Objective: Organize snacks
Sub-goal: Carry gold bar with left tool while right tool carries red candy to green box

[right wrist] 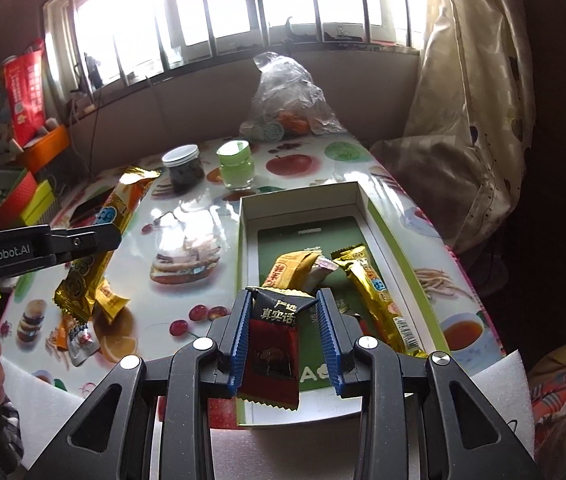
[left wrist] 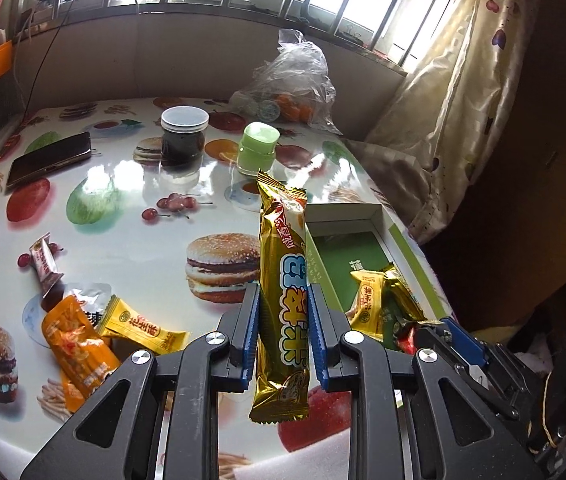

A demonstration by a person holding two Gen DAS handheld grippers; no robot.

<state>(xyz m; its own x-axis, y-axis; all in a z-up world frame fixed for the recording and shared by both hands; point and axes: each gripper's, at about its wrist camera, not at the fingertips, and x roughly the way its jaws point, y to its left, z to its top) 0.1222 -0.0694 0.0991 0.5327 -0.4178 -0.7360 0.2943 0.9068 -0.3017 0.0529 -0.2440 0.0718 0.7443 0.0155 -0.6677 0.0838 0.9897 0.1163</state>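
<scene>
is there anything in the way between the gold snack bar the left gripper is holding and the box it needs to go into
Nothing visible blocks it. The left gripper holds the gold snack bar above the table, and the open box lies just beside it. The right gripper, with a dark red packet, hangs over the box's near end.

Long gold snack bar [left wrist: 283,300] is hanging upright off the table; red-black packet [right wrist: 271,348] is hovering over the near end of the white box [right wrist: 245,240].
</scene>
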